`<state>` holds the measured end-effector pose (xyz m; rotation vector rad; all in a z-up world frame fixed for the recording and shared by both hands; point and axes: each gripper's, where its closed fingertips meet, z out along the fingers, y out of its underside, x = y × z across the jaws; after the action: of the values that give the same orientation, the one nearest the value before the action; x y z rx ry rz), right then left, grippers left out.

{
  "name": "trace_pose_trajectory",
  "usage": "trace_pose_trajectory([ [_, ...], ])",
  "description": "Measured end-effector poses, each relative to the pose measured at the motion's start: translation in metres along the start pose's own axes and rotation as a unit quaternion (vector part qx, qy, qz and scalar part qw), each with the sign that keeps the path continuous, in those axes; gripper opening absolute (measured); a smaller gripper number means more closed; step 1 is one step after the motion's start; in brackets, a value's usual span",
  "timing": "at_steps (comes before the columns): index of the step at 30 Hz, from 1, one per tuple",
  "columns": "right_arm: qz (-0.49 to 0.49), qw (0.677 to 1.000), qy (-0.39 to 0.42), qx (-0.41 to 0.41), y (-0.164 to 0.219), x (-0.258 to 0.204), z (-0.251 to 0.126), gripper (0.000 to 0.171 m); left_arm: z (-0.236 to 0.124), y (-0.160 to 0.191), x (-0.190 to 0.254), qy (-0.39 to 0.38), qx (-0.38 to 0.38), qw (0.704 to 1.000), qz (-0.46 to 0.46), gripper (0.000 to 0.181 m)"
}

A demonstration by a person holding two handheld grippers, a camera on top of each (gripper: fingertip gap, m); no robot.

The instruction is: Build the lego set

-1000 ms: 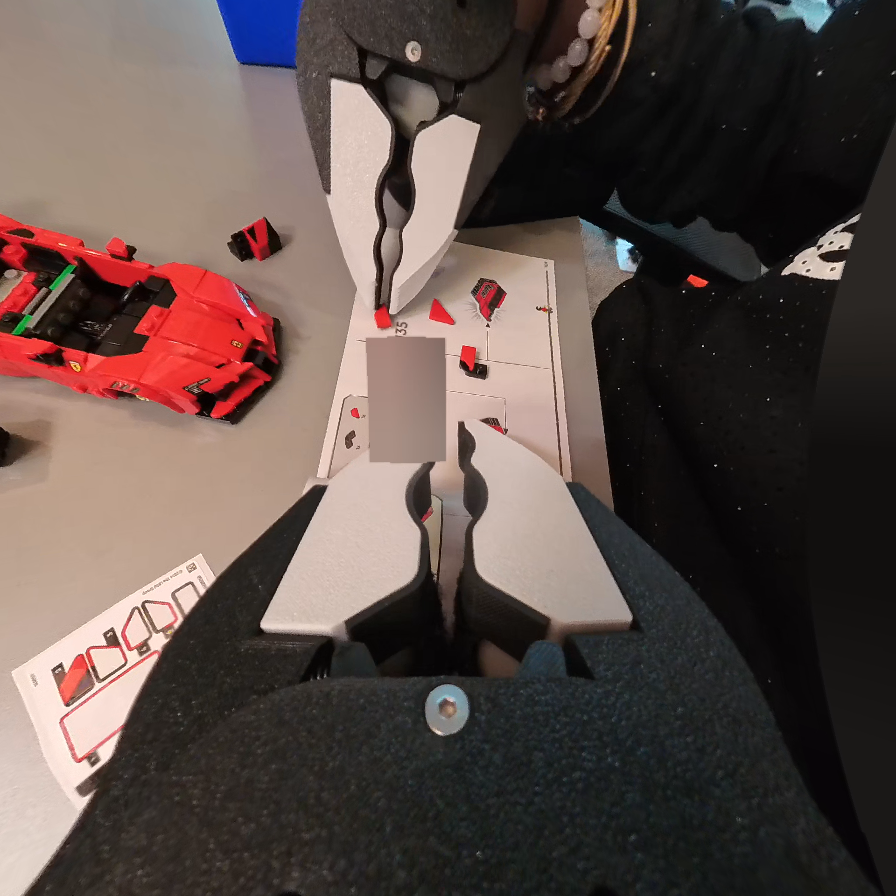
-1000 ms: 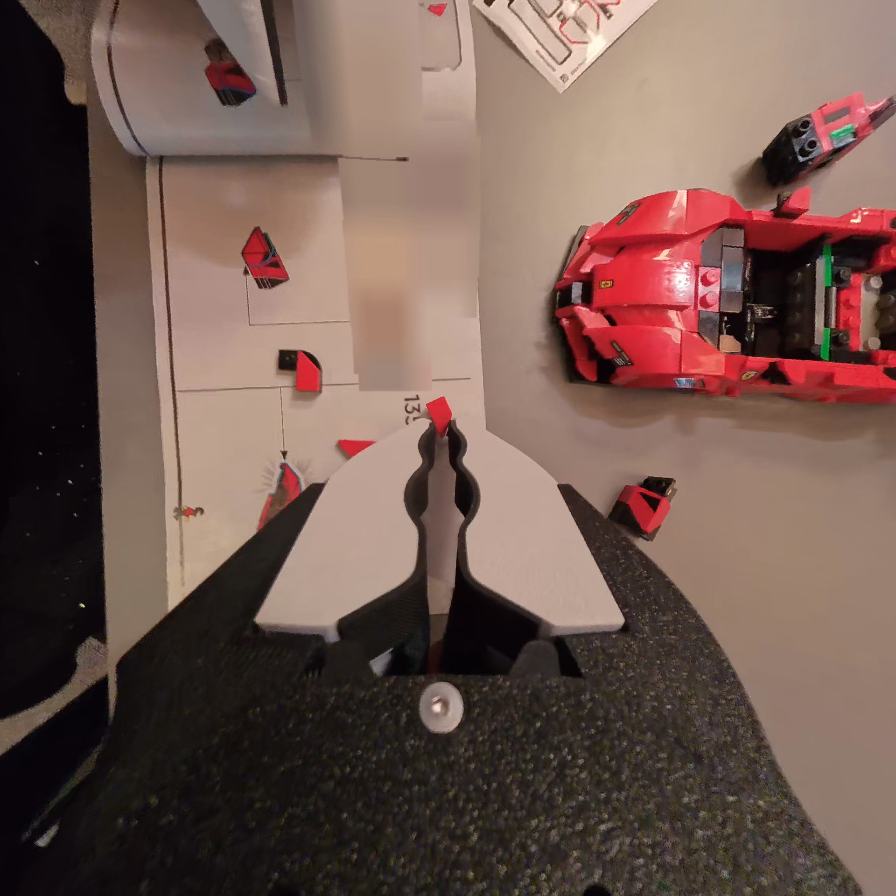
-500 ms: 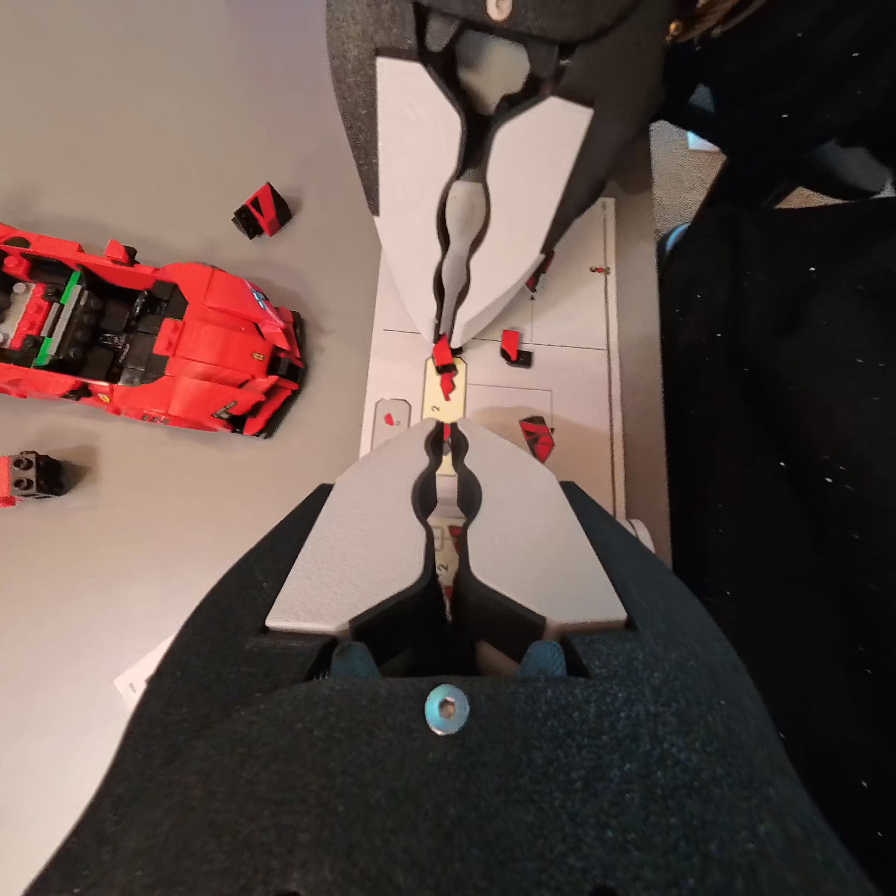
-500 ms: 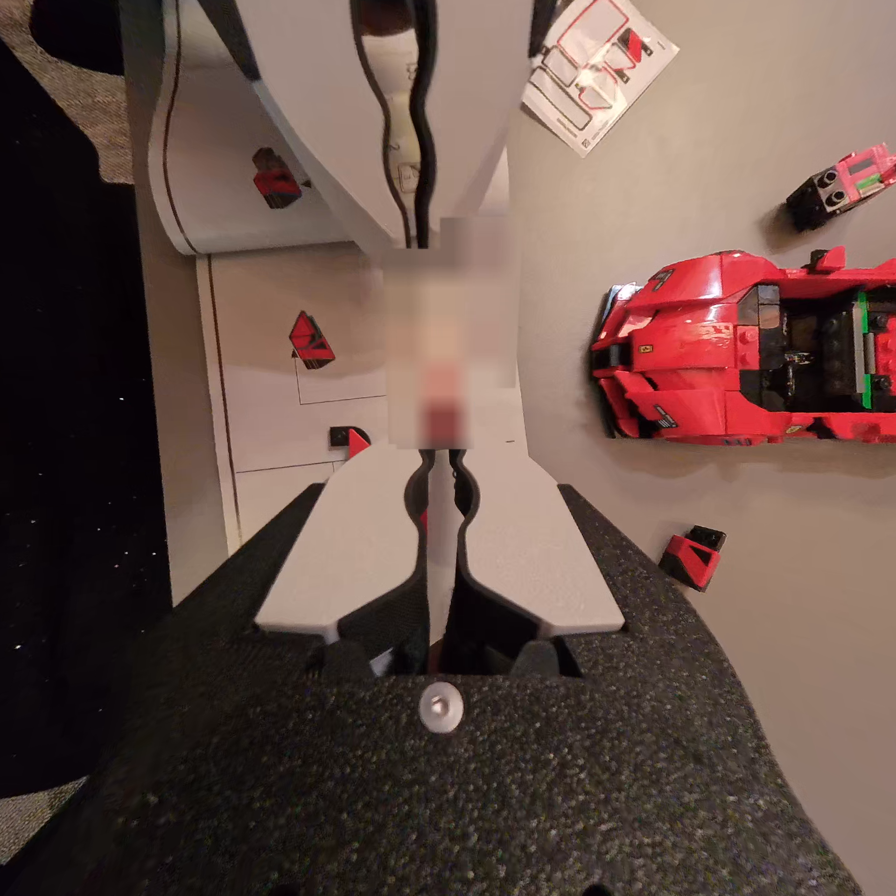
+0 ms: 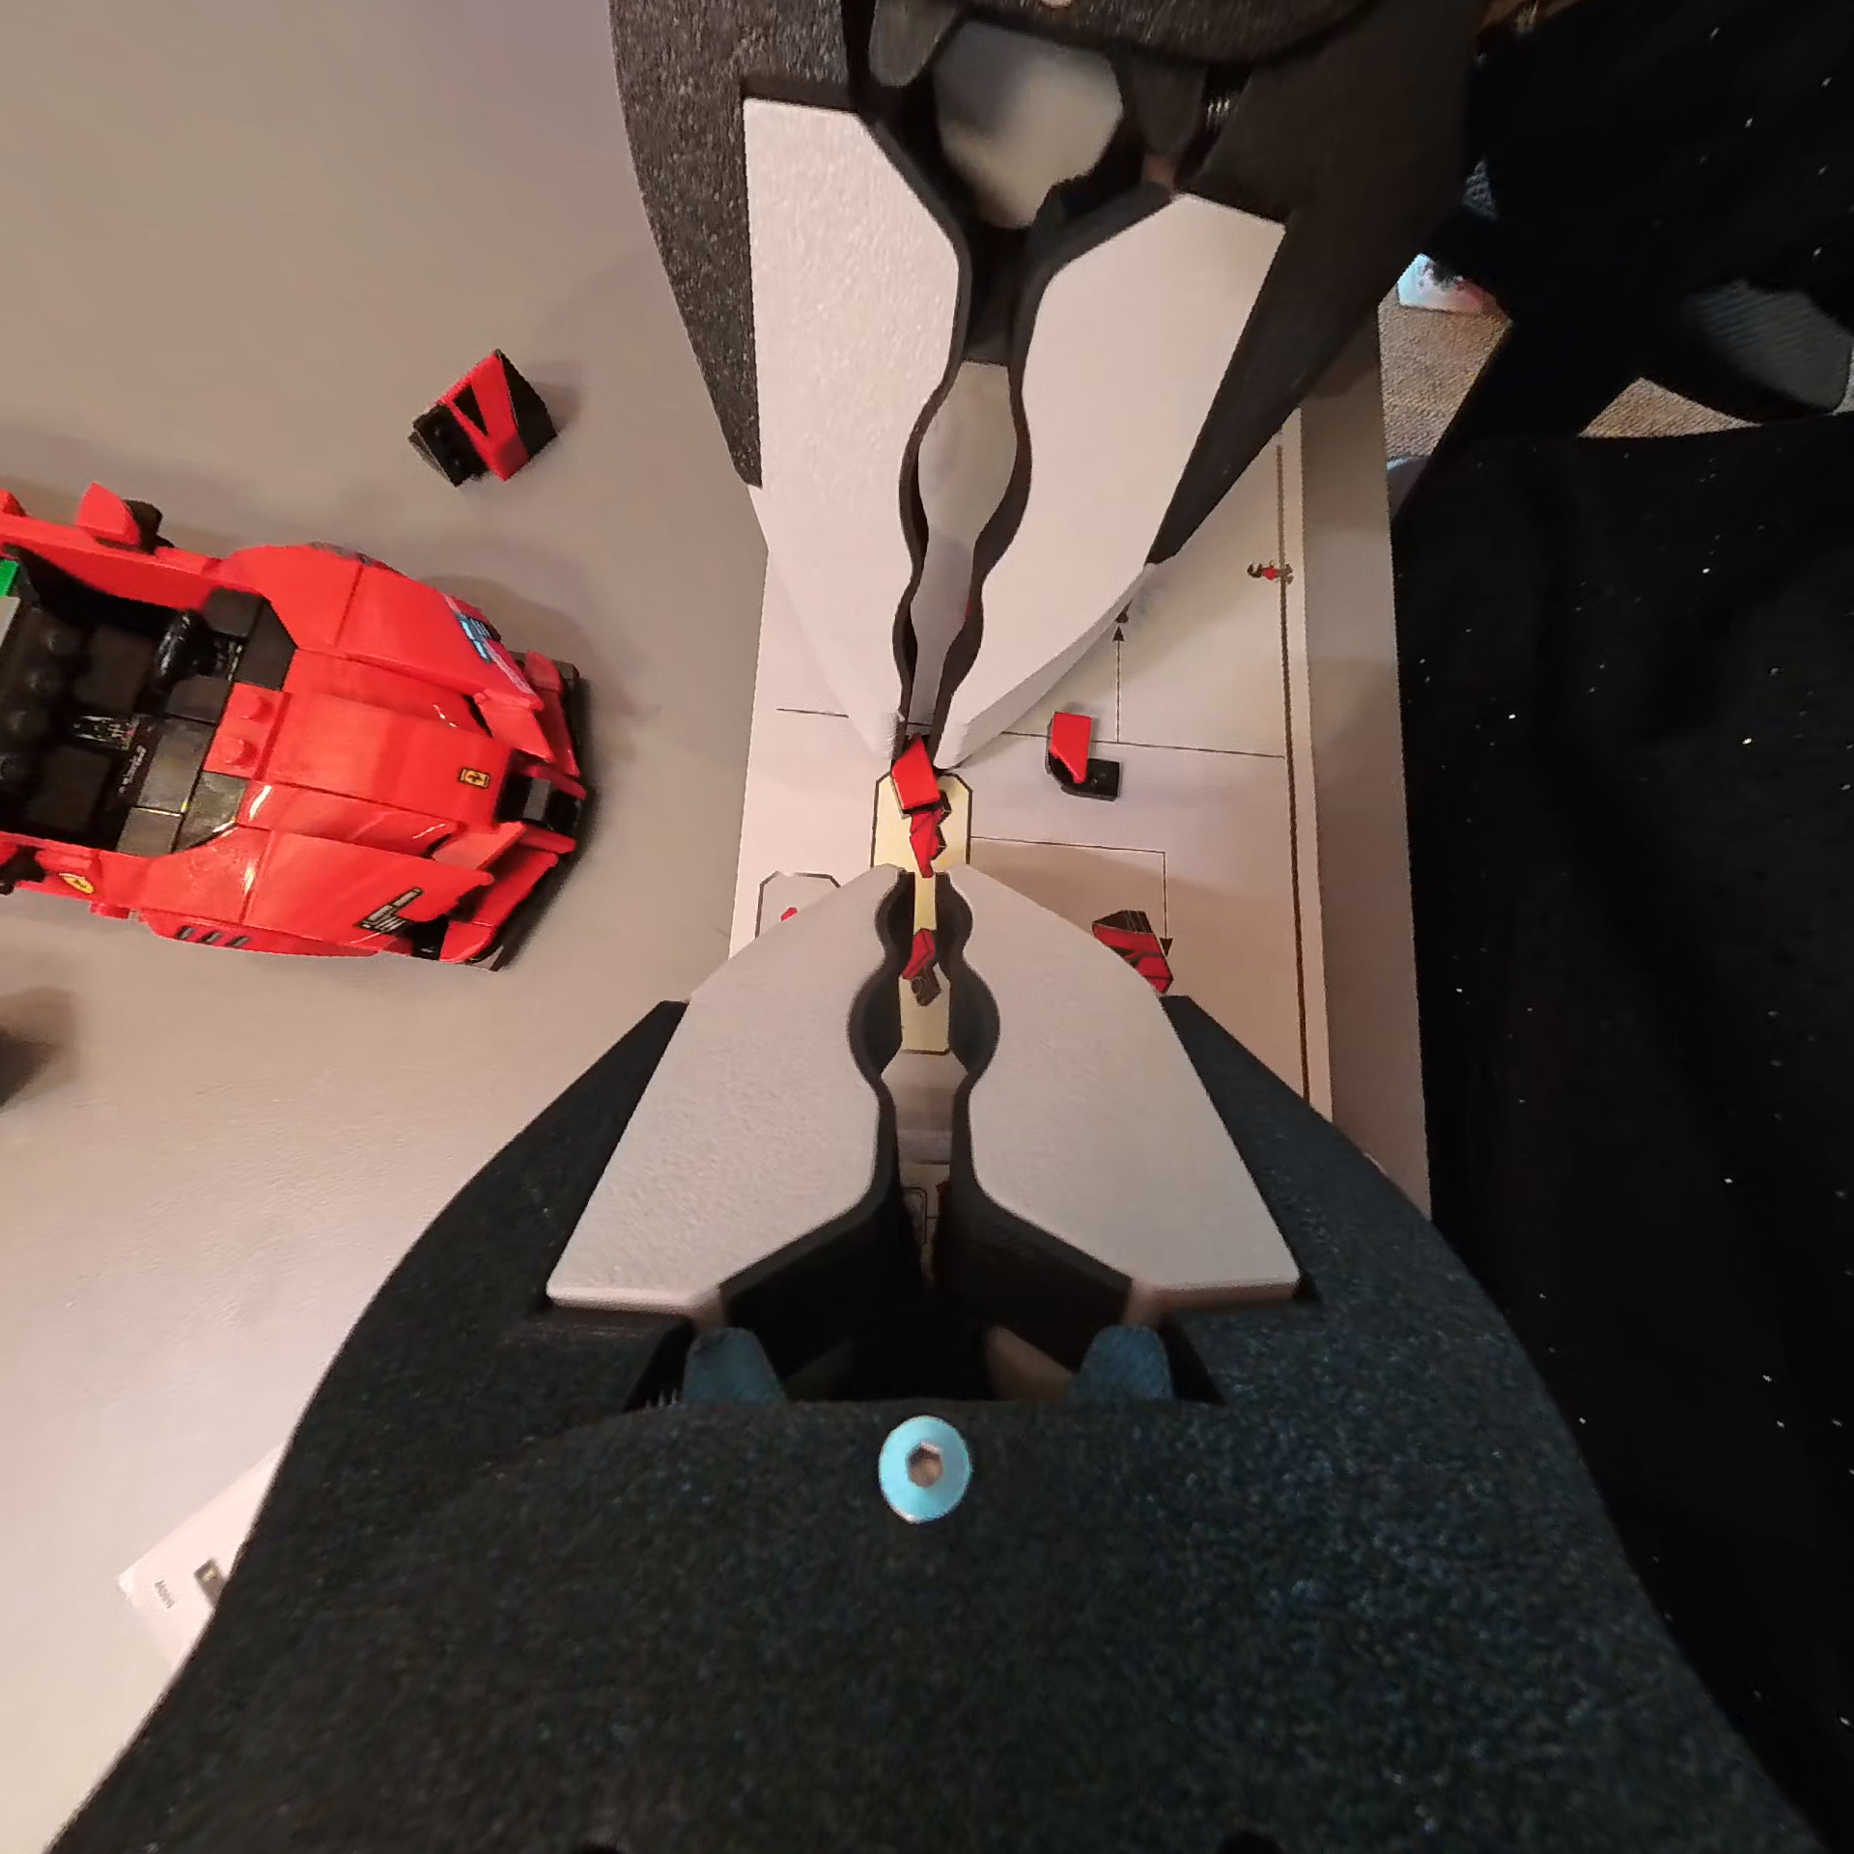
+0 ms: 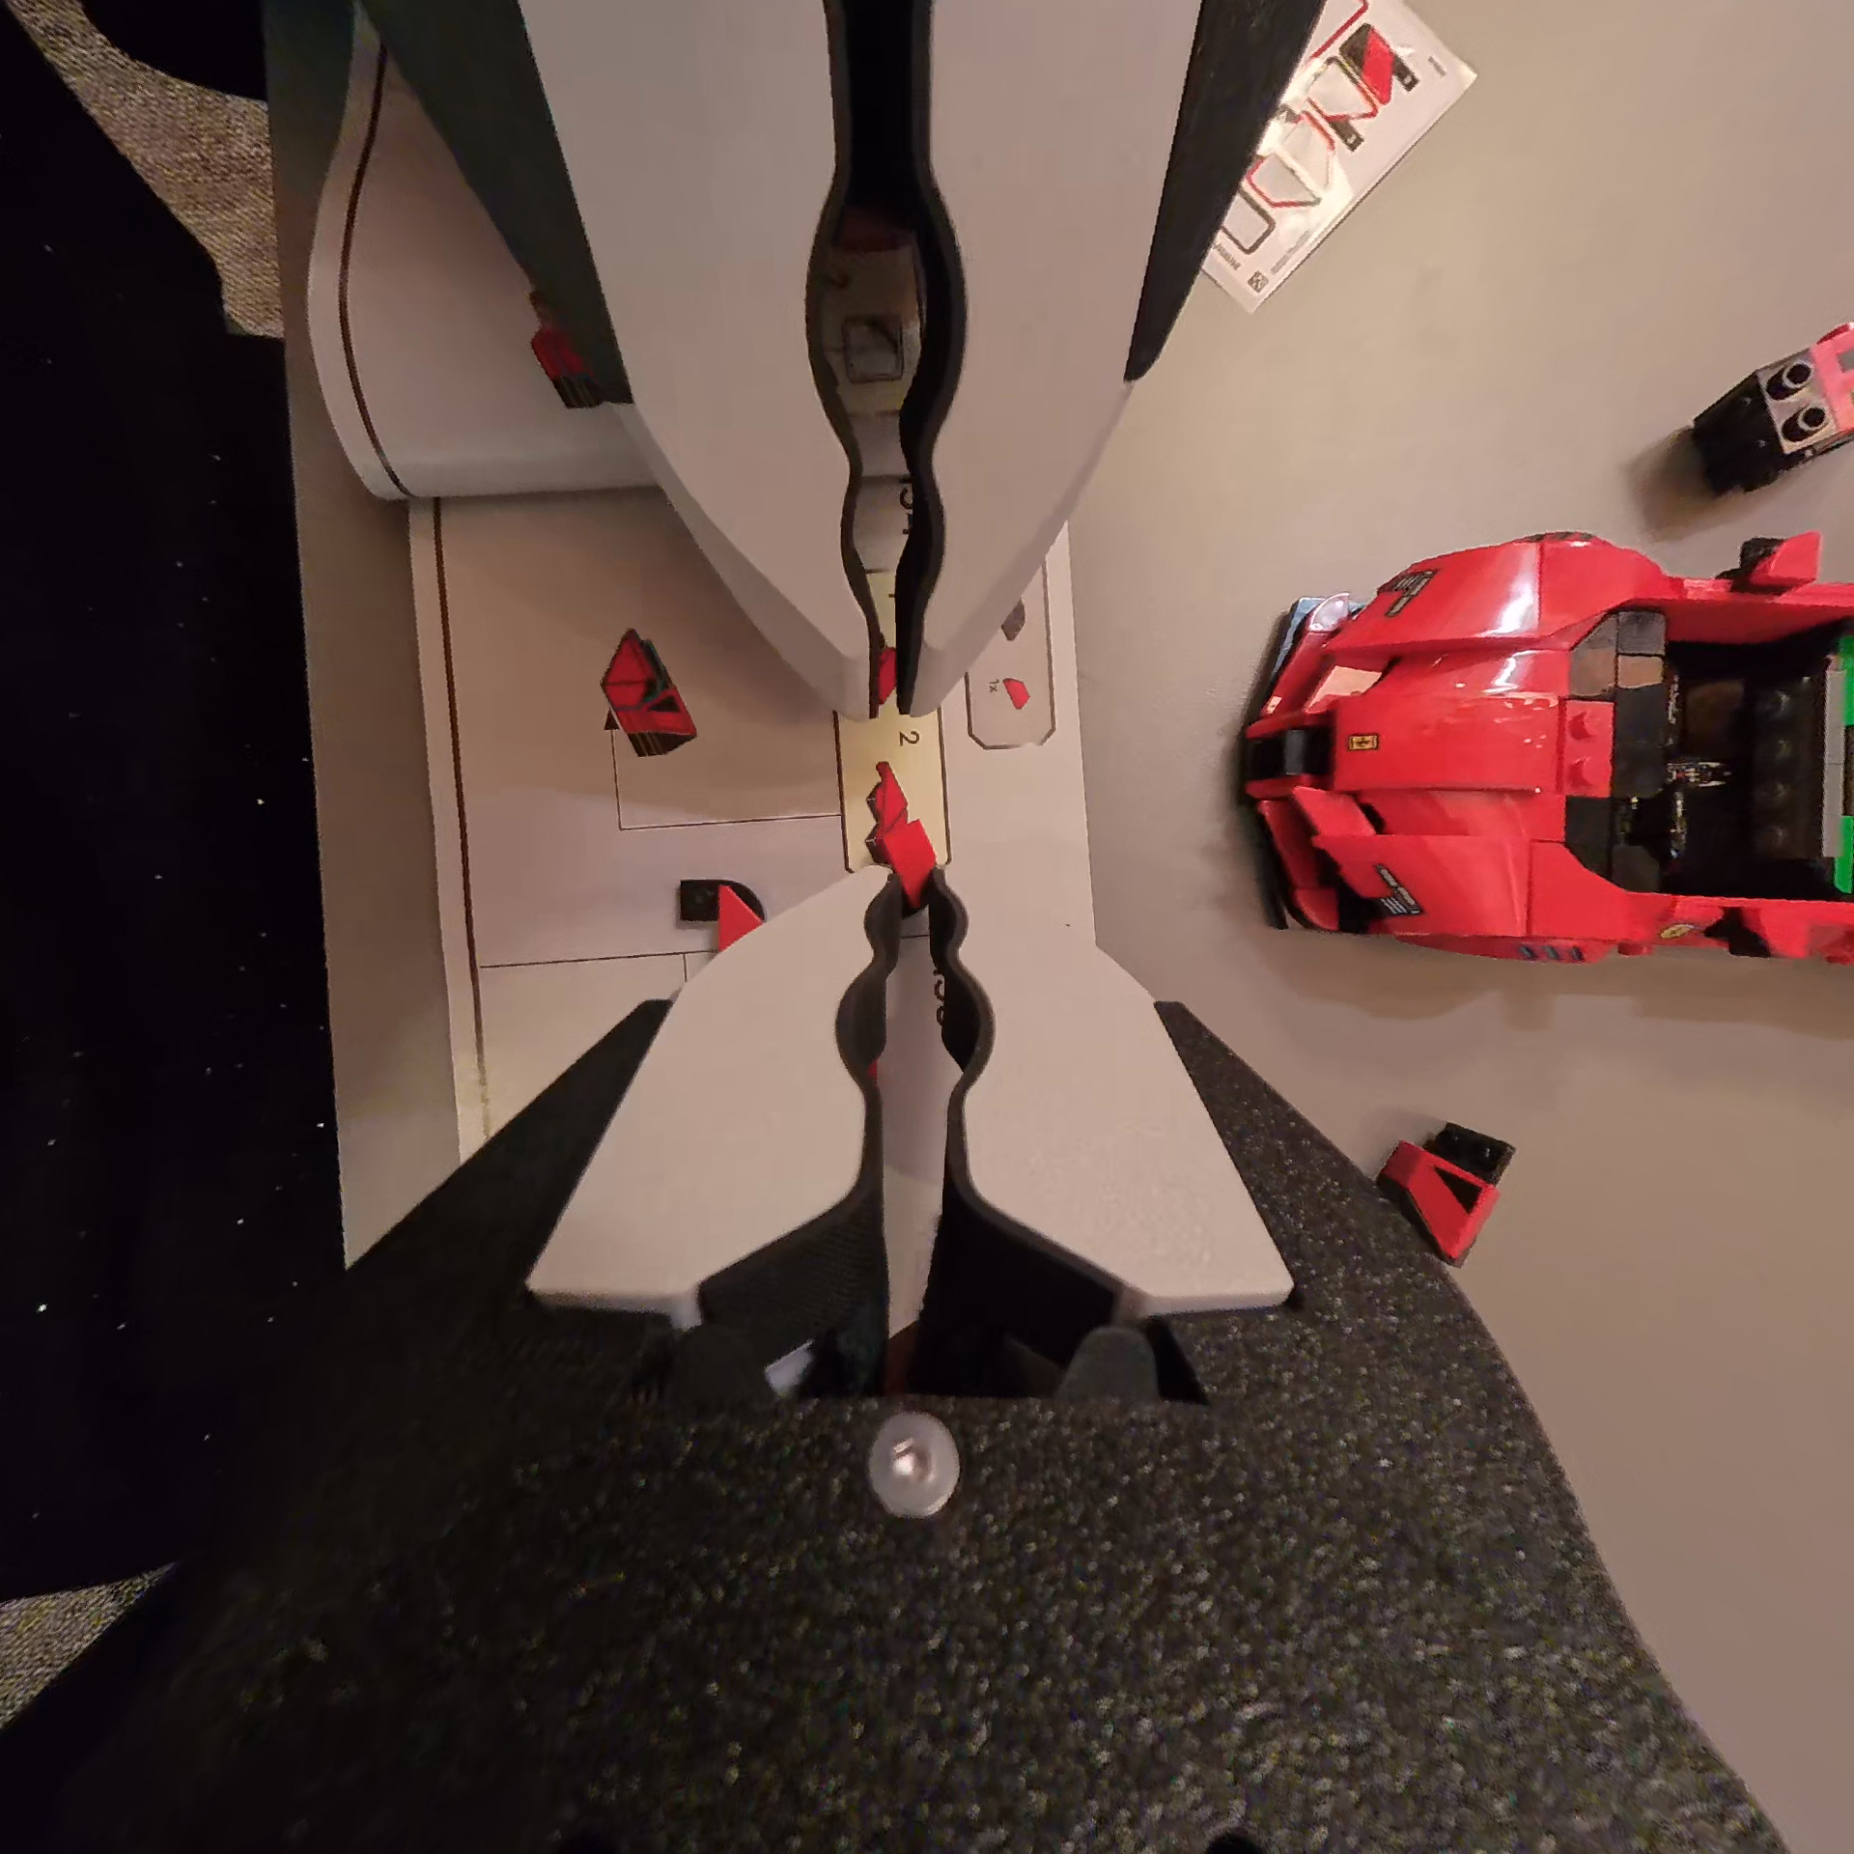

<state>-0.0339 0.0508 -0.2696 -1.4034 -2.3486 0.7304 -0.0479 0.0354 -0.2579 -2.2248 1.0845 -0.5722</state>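
In the left wrist view, a corner of a white sticker sheet shows at the lower left edge of the grey surface. Above it the partly built red car lies on its wheels, nose toward the instruction booklet, cockpit open and black inside. A small black-and-red wedge assembly lies apart from the car, nearer the far edge. Right of the car, the booklet lies flat and open. The left gripper is held over the booklet, its tips nearly pressed together; a sliver of red shows between them in the right wrist view, but I cannot tell whether it pinches a part or that is print on the page. Facing it tip to tip, the right gripper pinches a small red piece at its very tips, just short of the left gripper's tips. Dark clothing fills the right side.

In the right wrist view, the booklet sits left, the right gripper in the middle gripping the red piece, the left gripper opposite. To the right lie the car, the wedge assembly near it, a black-and-pink block and the sticker sheet.
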Motion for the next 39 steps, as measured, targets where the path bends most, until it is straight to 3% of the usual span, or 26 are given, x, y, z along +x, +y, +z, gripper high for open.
trace_pose_trajectory([
  [20,-0.013,1.0,-0.012,-0.007,0.001,-0.001,-0.002,0.011,-0.001,0.001,0.0,0.011,0.01,1.0,-0.005,0.004],
  [23,-0.006,1.0,-0.011,0.019,-0.008,0.002,-0.007,0.0,0.0,0.001,0.001,0.013,0.012,1.0,-0.006,0.004],
  [39,-0.023,0.999,-0.042,-0.02,-0.008,-0.001,0.003,0.0,0.009,0.005,0.005,0.022,0.007,1.0,-0.007,0.004],
])
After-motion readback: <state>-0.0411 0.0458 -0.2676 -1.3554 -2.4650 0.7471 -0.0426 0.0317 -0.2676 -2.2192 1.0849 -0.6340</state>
